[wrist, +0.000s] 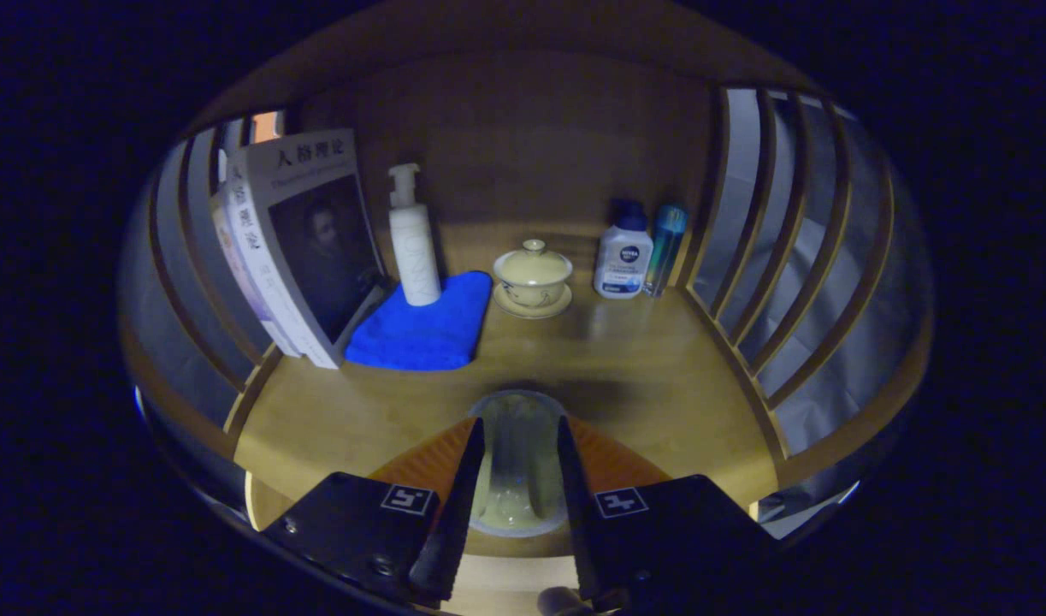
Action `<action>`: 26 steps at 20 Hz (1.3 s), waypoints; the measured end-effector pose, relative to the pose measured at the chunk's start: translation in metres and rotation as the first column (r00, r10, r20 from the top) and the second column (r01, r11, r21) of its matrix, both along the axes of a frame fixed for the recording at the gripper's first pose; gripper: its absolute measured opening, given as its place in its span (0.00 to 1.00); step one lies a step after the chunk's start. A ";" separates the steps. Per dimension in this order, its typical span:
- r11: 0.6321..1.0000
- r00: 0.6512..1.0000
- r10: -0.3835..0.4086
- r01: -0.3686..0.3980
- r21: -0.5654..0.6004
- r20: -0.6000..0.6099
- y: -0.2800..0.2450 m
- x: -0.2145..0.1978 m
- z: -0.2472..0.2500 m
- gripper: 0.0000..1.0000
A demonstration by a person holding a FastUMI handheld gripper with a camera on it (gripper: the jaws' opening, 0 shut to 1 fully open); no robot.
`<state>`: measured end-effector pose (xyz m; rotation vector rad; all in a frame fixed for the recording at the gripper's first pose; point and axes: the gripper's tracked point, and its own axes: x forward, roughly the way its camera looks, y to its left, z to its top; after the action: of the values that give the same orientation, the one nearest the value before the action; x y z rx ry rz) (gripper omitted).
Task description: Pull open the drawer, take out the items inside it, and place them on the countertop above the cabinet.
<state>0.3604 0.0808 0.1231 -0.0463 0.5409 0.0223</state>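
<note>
Holding a clear glass (517, 466) tight between the jaws (517, 505), both fingers pressed on its sides, low over the near part of the wooden counter (642, 376). Farther back: blue cloth (424, 325) with pump bottle (413, 244) on it, books (296, 244) beside, lidded cup (533, 274), two small bottles (638, 252).

Glossy wooden countertop (659, 359), clear ribbed glass (519, 462), soft blue cloth (420, 329), glazed ceramic cup (533, 274).

Glass (517, 462) between the tool's (517, 479) fingers; beyond, bottle (414, 244) on cloth (420, 329).
</note>
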 end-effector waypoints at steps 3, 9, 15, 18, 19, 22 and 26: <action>0.999 0.997 0.037 -0.036 -0.014 0.074 0.011 -0.026 0.012 0.55; 0.997 0.962 0.071 -0.069 -0.016 0.263 0.020 -0.099 0.032 0.77; 0.998 0.889 0.053 -0.055 -0.009 0.455 0.013 -0.185 0.037 1.00; 0.998 0.864 0.060 -0.063 -0.012 0.500 0.011 -0.227 0.026 1.00; 0.998 0.857 0.060 -0.062 -0.012 0.511 0.011 -0.236 0.020 1.00; 0.998 0.845 0.064 -0.067 -0.013 0.531 0.010 -0.266 -0.002 1.00; 0.999 0.836 0.031 -0.043 0.008 0.547 -0.006 -0.293 -0.037 1.00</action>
<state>0.0672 0.0744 0.0865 -0.0413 -0.0389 0.0508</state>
